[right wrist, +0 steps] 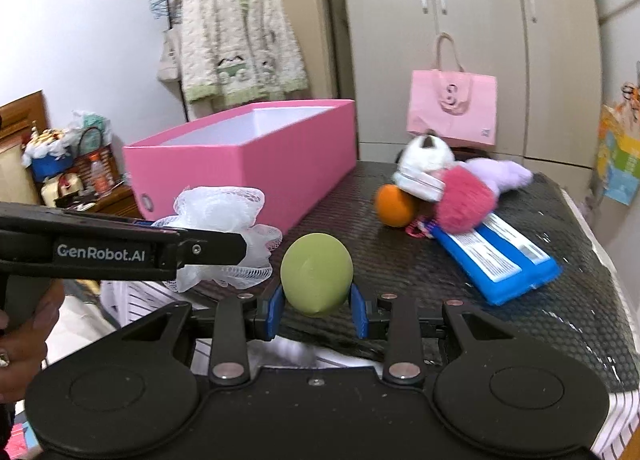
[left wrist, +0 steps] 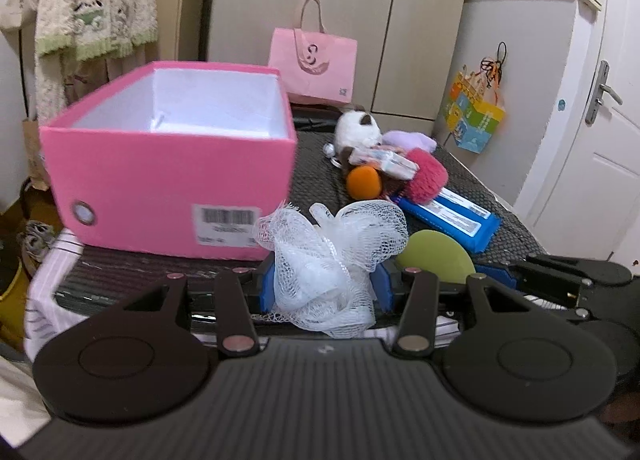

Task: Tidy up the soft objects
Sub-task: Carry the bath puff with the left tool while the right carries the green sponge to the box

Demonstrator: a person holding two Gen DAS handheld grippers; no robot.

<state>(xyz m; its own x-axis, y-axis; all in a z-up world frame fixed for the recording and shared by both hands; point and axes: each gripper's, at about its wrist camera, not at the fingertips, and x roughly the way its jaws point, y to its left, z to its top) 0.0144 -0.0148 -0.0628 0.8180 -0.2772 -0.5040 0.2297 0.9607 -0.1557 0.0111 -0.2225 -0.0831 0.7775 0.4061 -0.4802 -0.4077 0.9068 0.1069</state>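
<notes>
The left gripper reaches forward and tilts somewhat downward, its blue pads closed partway on a white mesh bath pouf, which bulges above and below them in the lower centre of the left wrist view. In the right wrist view the same gripper enters from the left edge as a long black body, with the person's hand wrapped around its handle at the lower left.

The right gripper holds a similar downward-tilted pose, its blue fingers pinched partway on a green egg-shaped sponge at the frame's centre; the sponge stands mostly above the pads.

The pink box sits open in the left half of the left wrist view, white inside, on the dark woven tabletop. To its right, in the middle right of the frame, a pile lies together: an orange ball, a pink fluffy pom, a white plush toy, a lilac plush and a blue packet
</notes>
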